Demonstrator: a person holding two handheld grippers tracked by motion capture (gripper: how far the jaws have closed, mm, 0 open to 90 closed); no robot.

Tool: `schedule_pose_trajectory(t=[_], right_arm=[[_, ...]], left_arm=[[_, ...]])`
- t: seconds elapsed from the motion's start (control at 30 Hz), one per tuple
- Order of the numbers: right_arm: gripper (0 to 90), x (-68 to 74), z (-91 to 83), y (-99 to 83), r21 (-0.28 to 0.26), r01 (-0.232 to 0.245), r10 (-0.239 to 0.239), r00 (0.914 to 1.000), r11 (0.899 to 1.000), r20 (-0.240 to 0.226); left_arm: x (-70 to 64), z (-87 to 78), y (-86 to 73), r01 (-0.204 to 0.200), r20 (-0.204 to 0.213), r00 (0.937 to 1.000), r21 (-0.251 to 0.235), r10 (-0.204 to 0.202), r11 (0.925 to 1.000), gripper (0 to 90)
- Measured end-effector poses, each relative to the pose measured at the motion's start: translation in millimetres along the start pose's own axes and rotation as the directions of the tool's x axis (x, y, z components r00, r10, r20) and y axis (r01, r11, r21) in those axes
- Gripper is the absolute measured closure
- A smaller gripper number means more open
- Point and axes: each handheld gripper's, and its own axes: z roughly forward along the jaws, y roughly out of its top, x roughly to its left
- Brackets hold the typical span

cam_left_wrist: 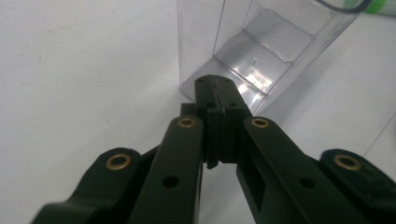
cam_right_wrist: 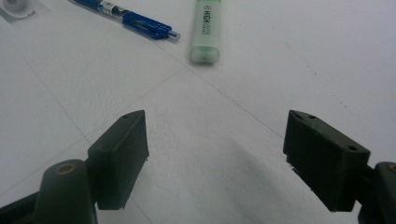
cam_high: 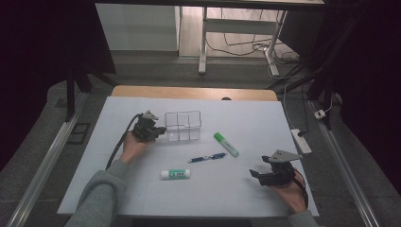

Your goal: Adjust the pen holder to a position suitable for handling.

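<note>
Your left hand-held gripper (cam_high: pixel 160 131), jaws pressed together, steadies the clear organizer (cam_high: pixel 183 126) mid-desk (cam_high: pixel 142 189); your right hand-held gripper (cam_high: pixel 256 173), jaws spread, should next reach the green highlighter (cam_high: pixel 226 144).

Closed hand-held gripper (cam_left_wrist: pixel 215 84) at clear organizer (cam_left_wrist: pixel 261 46)

Dim room, table (cam_high: pixel 142 189) evenly lit from above — soft shadows, near tongs blurred, glare on clear box (cam_left_wrist: pixel 261 46).
</note>
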Motion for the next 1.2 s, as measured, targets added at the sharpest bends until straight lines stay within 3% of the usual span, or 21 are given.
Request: schedule_pose_trajectory(t=[0.77, 1.2], right_arm=[[21.5, -0.2, 0.3, -0.8, 0.009, 0.001, -0.001, 1.0000, 1.000, 0.002], [21.5, 0.0, -0.7, -0.8, 0.005, -0.001, 0.001, 1.0000, 1.000, 0.006]], left_arm=[[-6.5, 25.6, 22.1, 0.006, 0.031, 0.9995, -0.013, -0.006, 0.9999, 88.3], [-5.1, 26.9, 24.9, 0.019, 0.047, 0.9987, -0.029, -0.018, 0.9994, 87.9]])
